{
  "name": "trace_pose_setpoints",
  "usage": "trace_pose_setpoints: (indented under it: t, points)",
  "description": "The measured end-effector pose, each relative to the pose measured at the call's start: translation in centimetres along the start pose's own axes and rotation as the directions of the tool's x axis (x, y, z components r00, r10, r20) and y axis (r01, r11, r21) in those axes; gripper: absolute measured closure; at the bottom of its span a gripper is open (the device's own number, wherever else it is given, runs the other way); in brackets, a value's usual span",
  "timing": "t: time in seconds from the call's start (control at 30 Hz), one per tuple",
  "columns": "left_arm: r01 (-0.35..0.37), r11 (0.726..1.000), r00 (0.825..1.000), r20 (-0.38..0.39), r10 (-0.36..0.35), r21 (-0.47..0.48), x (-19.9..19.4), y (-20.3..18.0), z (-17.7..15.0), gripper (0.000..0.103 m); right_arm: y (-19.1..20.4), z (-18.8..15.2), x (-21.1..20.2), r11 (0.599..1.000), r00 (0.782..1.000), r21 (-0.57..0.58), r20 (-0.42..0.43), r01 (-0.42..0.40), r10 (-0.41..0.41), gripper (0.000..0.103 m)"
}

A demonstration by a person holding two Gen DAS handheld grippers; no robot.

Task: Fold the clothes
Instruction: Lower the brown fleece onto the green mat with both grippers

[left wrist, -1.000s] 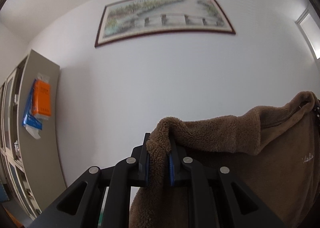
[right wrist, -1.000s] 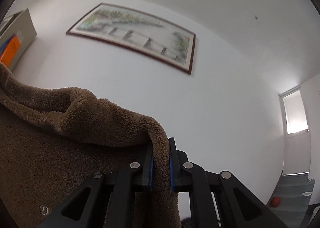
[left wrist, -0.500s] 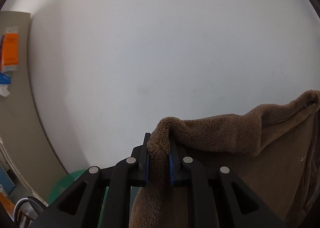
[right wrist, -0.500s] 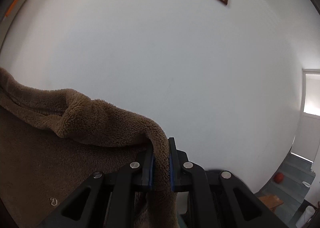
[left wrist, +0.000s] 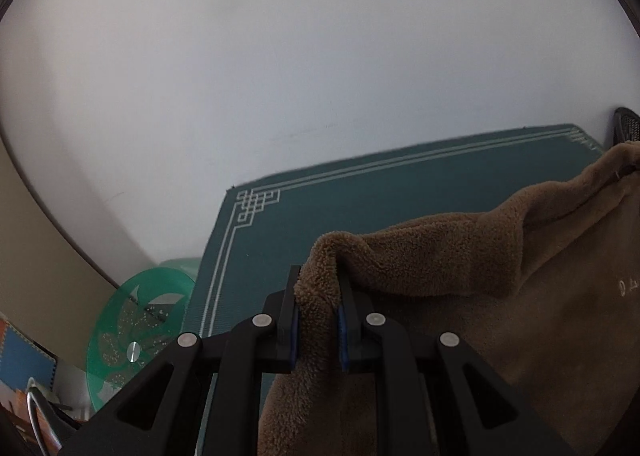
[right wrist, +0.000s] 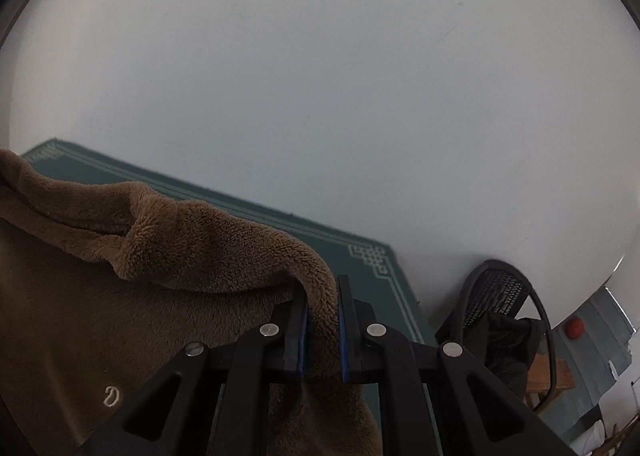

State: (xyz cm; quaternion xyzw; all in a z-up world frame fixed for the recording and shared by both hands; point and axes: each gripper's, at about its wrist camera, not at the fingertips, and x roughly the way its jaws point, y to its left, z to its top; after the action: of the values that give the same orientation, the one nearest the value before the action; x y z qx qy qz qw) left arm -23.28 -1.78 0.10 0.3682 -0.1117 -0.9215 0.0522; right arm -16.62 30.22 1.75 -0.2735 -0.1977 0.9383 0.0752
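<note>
Both views tipped down from wall picture to green mat (left wrist: 400, 192); left gripper (left wrist: 316, 320) and right gripper (right wrist: 322, 330) clamped on brown fleece (left wrist: 460, 256), stretched between, hanging above mat; lay-down likely next

Left wrist view — sits just behind its own black fingers, close, looking forward and tilted downward over the brown fleece garment (left wrist: 460, 276) toward the green mat (left wrist: 400, 192) and white wall (left wrist: 320, 56); a green glass disc (left wrist: 136, 320) lies low left.

Right wrist view — same close seat behind its fingers, facing the same wall (right wrist: 340, 76), with a black mesh chair (right wrist: 500, 296) low right.

Shared: the fleece (right wrist: 180, 240), which runs off toward the other view's side in each, the mat (right wrist: 360, 260), the wall.
</note>
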Motion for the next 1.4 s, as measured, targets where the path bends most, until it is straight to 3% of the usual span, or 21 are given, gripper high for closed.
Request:
trace_pose_setpoints:
  t: [0.13, 0.23, 0.3, 0.37, 0.43, 0.5, 0.6, 0.67, 0.7, 0.8, 0.87, 0.9, 0.93, 1.0, 1.13, 1.17, 1.2, 1.3, 1.33, 1.4]
  points:
    - [0.006, 0.999, 0.994, -0.107, -0.002, 0.037, 3.5, -0.6, 0.2, 0.082, 0.5, -0.4, 3.8, 0.997, 0.991, -0.011, -0.108, -0.075, 0.073, 0.09]
    - [0.016, 0.998, 0.982, -0.19, -0.004, 0.059, 6.1, -1.5, -0.1, 0.076, 0.6, -0.7, 6.5, 0.991, 0.972, -0.001, -0.197, -0.132, 0.129, 0.09]
    - [0.054, 0.998, 0.966, -0.255, -0.045, 0.029, 8.3, -1.1, -0.1, 0.07, 0.3, -0.8, 8.2, 0.985, 0.951, 0.027, -0.256, -0.173, 0.174, 0.085]
    - [0.102, 0.994, 0.957, -0.268, -0.111, -0.047, 8.7, 0.0, 0.3, 0.067, 0.1, -0.8, 9.9, 0.975, 0.924, 0.062, -0.313, -0.213, 0.221, 0.085]
    - [0.167, 0.974, 0.934, -0.291, -0.206, -0.154, 9.4, 1.7, 0.7, 0.065, -0.9, -1.0, 10.9, 0.962, 0.902, 0.118, -0.335, -0.247, 0.273, 0.085]
    - [0.2, 0.95, 0.919, -0.291, -0.267, -0.24, 9.9, 3.4, 0.7, 0.054, -2.0, -0.8, 11.6, 0.938, 0.881, 0.207, -0.333, -0.279, 0.336, 0.085]
    - [0.238, 0.922, 0.906, -0.272, -0.324, -0.304, 9.3, 5.1, 0.5, 0.049, -4.0, -0.3, 12.8, 0.864, 0.838, 0.379, -0.304, -0.331, 0.454, 0.085]
    - [0.258, 0.918, 0.91, -0.244, -0.336, -0.301, 7.9, 5.7, 0.2, 0.049, -4.8, 0.3, 12.5, 0.831, 0.822, 0.432, -0.284, -0.351, 0.494, 0.085]
    - [0.266, 0.919, 0.913, -0.229, -0.337, -0.291, 6.9, 6.0, 0.2, 0.049, -4.9, 0.7, 11.8, 0.834, 0.827, 0.419, -0.273, -0.359, 0.492, 0.085]
    - [0.301, 0.917, 0.919, -0.179, -0.353, -0.263, 3.9, 6.4, 0.5, 0.043, -3.9, 2.2, 8.6, 0.885, 0.87, 0.293, -0.234, -0.362, 0.434, 0.085]
    - [0.301, 0.923, 0.929, -0.147, -0.34, -0.238, 2.7, 6.5, 0.8, 0.037, -2.3, 2.9, 7.7, 0.892, 0.871, 0.24, -0.231, -0.382, 0.435, 0.084]
    - [0.303, 0.926, 0.932, -0.133, -0.338, -0.225, 2.2, 6.6, 1.0, 0.035, -1.4, 3.2, 7.4, 0.893, 0.867, 0.218, -0.232, -0.395, 0.44, 0.075]
    - [0.318, 0.925, 0.928, -0.131, -0.349, -0.209, 2.0, 6.3, 1.1, 0.034, -0.5, 3.5, 7.0, 0.892, 0.864, 0.195, -0.234, -0.408, 0.446, 0.051]
    - [0.335, 0.931, 0.922, -0.153, -0.356, -0.146, 2.3, 4.7, 1.1, 0.033, 1.3, 4.0, 6.6, 0.897, 0.866, 0.15, -0.234, -0.416, 0.441, 0.025]
    - [0.337, 0.941, 0.916, -0.222, -0.333, -0.022, 3.8, 0.7, 0.6, 0.033, 3.9, 4.0, 6.7, 0.939, 0.917, 0.071, -0.198, -0.337, 0.345, 0.025]
    - [0.336, 0.942, 0.914, -0.239, -0.327, -0.003, 4.4, -0.2, 0.4, 0.033, 4.3, 4.1, 6.4, 0.939, 0.919, 0.073, -0.193, -0.335, 0.343, 0.025]
    - [0.336, 0.942, 0.911, -0.251, -0.327, -0.007, 5.1, -0.7, 0.3, 0.033, 4.7, 4.1, 6.6, 0.925, 0.901, 0.087, -0.208, -0.371, 0.381, 0.025]
    - [0.317, 0.948, 0.91, -0.274, -0.312, -0.025, 7.3, -1.8, 0.6, 0.033, 6.7, 3.7, 7.1, 0.849, 0.801, 0.153, -0.283, -0.506, 0.528, 0.025]
    - [0.305, 0.952, 0.912, -0.278, -0.302, -0.034, 8.0, -2.0, 0.8, 0.033, 7.2, 3.4, 8.0, 0.842, 0.783, 0.168, -0.313, -0.512, 0.538, 0.025]
    - [0.29, 0.956, 0.915, -0.279, -0.291, -0.046, 8.6, -2.1, 0.9, 0.032, 8.2, 3.2, 9.8, 0.855, 0.782, 0.165, -0.349, -0.491, 0.516, 0.025]
